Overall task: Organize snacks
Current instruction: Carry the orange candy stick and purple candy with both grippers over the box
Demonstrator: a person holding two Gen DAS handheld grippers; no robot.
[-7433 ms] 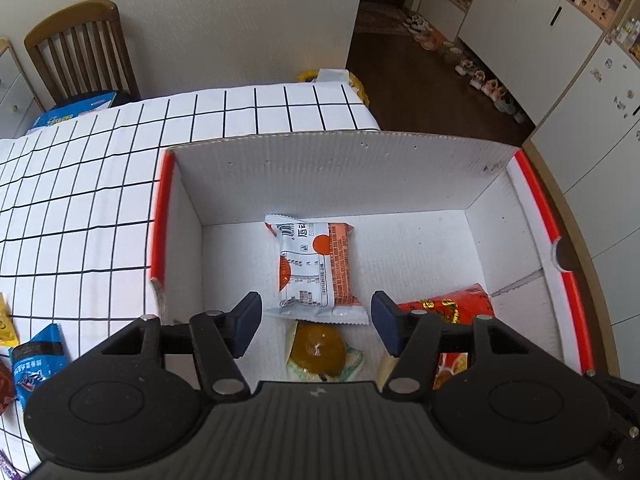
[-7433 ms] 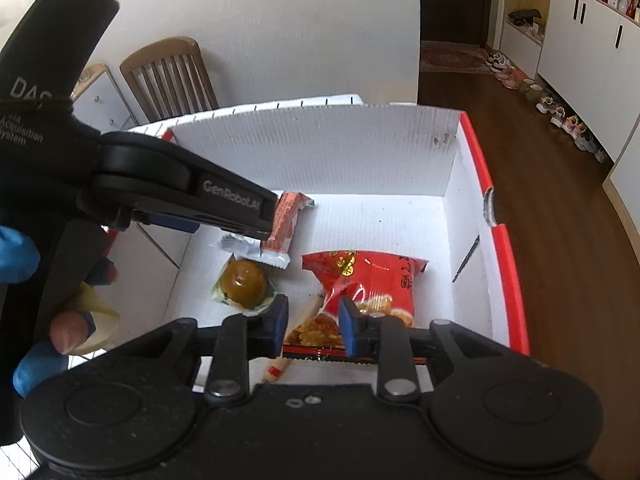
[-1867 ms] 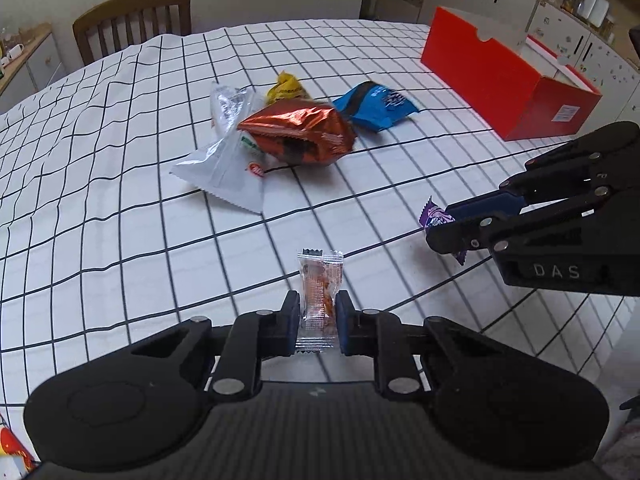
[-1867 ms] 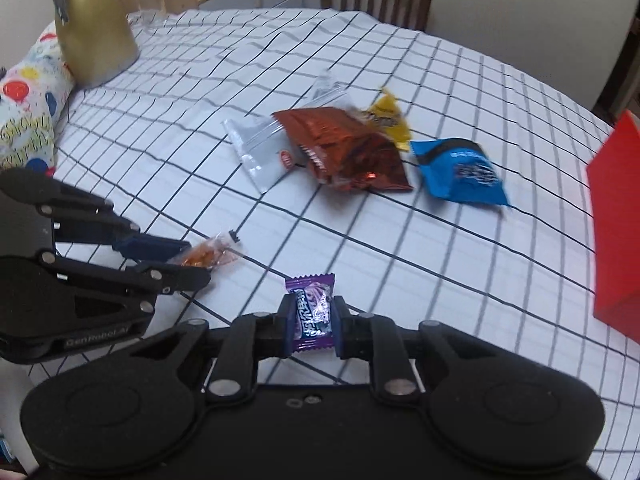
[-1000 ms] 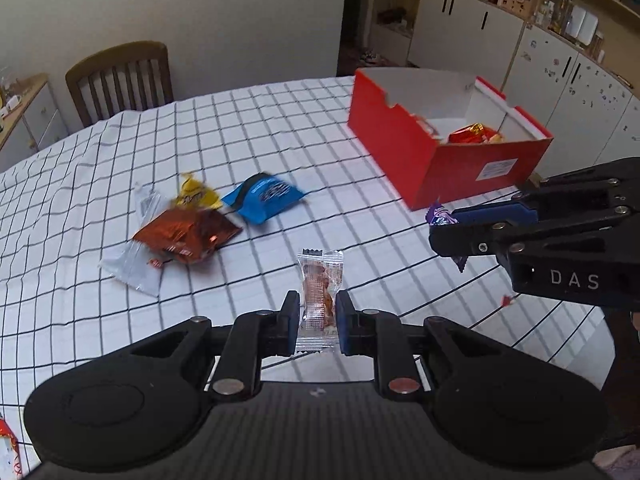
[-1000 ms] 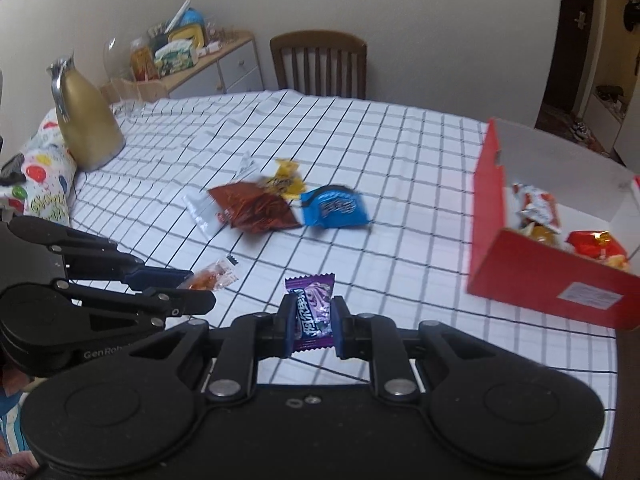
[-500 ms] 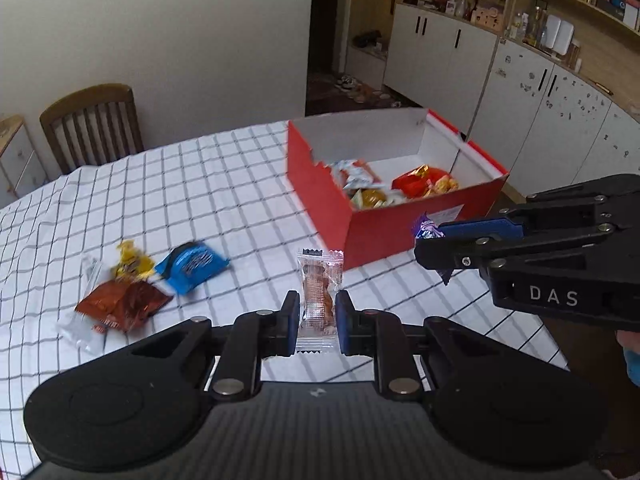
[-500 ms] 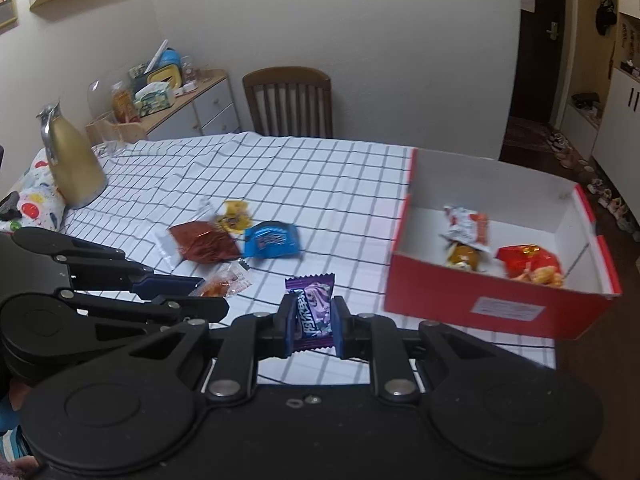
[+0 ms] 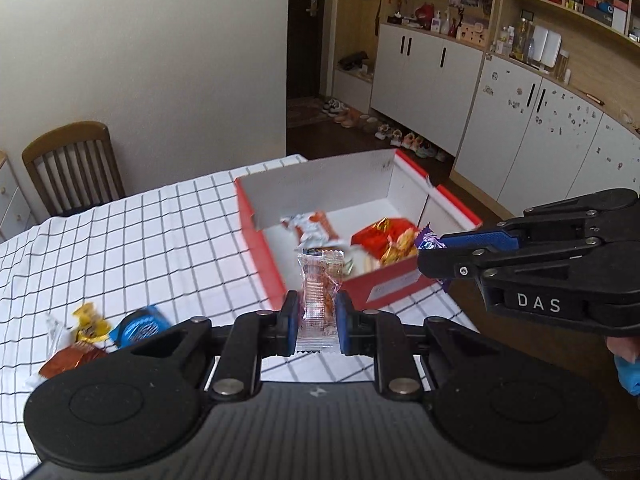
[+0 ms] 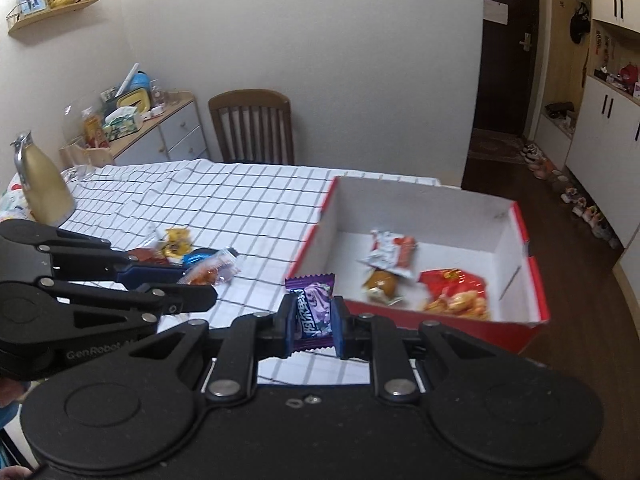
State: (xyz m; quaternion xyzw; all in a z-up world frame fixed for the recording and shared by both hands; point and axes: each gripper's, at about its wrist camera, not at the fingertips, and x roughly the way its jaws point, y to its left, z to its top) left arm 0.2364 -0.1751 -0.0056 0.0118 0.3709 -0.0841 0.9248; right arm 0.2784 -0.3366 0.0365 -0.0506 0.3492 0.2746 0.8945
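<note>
My left gripper (image 9: 317,316) is clamped on the clear orange snack packet (image 9: 320,300), my right gripper (image 10: 313,322) on the purple candy (image 10: 311,312); both short of the red box (image 10: 516,334); early release risks missing it

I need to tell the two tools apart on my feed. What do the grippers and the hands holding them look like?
Both grippers are matte black with round side discs, silver rivets and blue finger pads. The left gripper reads "GenRobot" on its side, the right gripper "DAS" in white. By the right gripper, blue glove material shows. No cables visible.
</note>
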